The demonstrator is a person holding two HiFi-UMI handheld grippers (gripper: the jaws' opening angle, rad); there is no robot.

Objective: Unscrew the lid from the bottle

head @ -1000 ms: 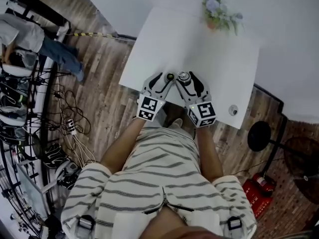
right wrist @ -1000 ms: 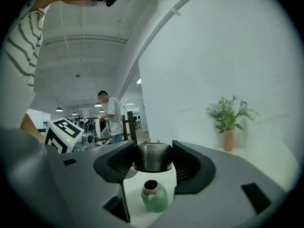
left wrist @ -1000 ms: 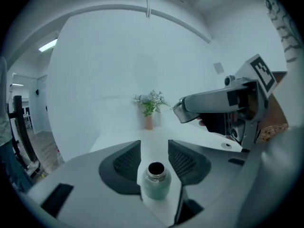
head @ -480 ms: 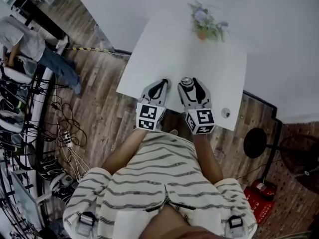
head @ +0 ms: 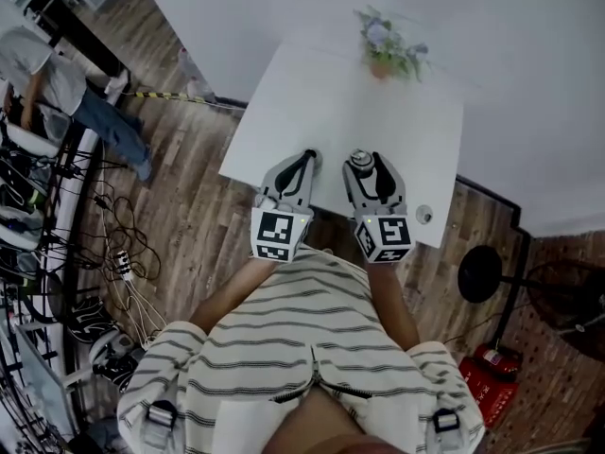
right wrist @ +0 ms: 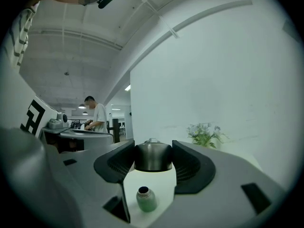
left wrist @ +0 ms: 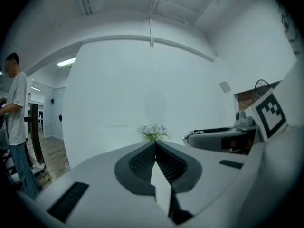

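Now our right gripper (right wrist: 153, 150) pinches the light, smooth, likely slippery lid (right wrist: 153, 158) by its sides, above the open bottle (right wrist: 146, 199) near the table's (head: 378, 112) near edge, while our left gripper (left wrist: 155, 144) is closed and empty.

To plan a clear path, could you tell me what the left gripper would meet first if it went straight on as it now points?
Probably the potted flowers: the shut left gripper aims right at them. Depth is unclear; it might pass them and reach the white wall.
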